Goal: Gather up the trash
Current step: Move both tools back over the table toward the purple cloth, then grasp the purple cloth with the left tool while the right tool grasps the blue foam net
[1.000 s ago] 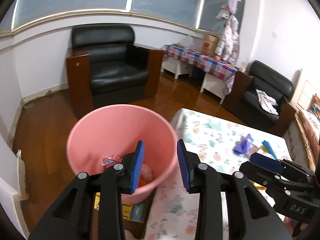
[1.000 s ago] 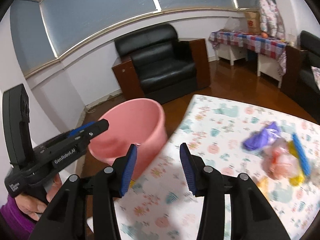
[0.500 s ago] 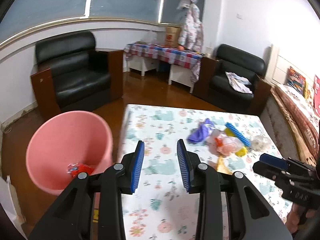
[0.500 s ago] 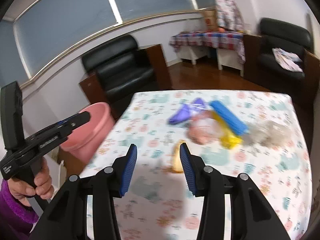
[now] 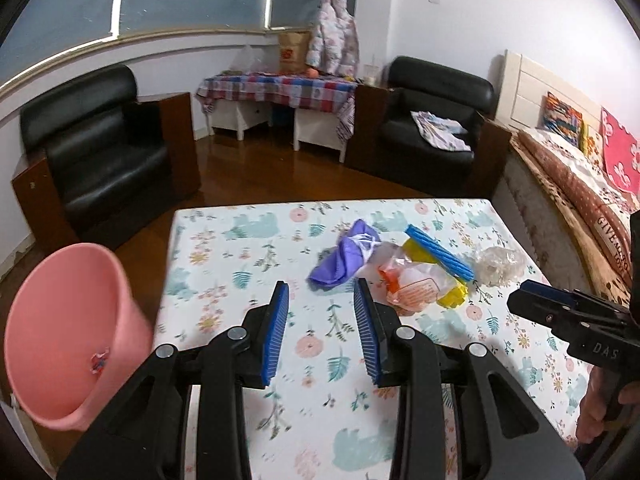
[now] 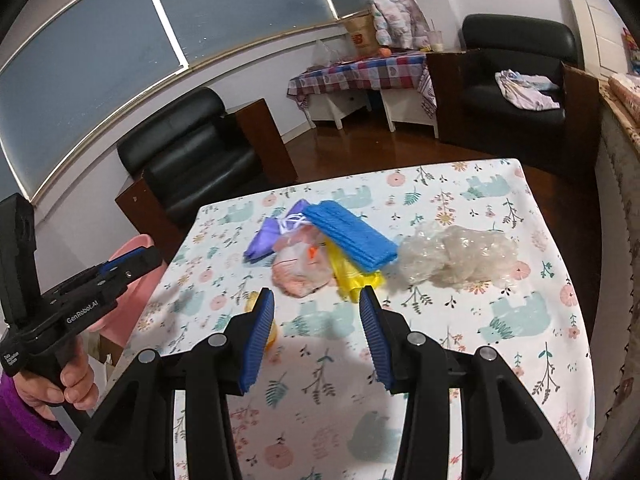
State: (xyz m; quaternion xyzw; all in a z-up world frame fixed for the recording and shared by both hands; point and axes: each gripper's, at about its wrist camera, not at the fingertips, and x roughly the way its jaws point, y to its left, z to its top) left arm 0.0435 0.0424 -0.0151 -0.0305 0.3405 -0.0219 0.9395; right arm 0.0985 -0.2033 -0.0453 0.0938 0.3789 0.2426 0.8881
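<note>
A heap of trash lies on the floral table point(image 5: 248, 264): a purple wrapper point(image 5: 344, 258), an orange-and-clear bag point(image 5: 416, 286), a yellow wrapper point(image 6: 354, 276), a blue ridged pack point(image 6: 350, 236) and crumpled clear plastic point(image 6: 456, 254). A small yellow piece point(image 6: 272, 332) lies behind my right gripper's left finger. The pink bucket point(image 5: 60, 332) stands off the table's left edge with a red scrap inside. My left gripper point(image 5: 322, 300) is open and empty, just short of the purple wrapper. My right gripper point(image 6: 316, 304) is open and empty, just short of the heap.
A black armchair point(image 5: 108, 152) stands beyond the table's far left. A second armchair point(image 5: 432, 120) and a chequered side table point(image 5: 280, 88) are at the back. A bed point(image 5: 580, 184) runs along the right. The wooden floor point(image 5: 280, 176) shows beyond the table.
Both grippers have swung right, away from the pink bucket and towards the trash heap on the table. Both stay open and empty.
</note>
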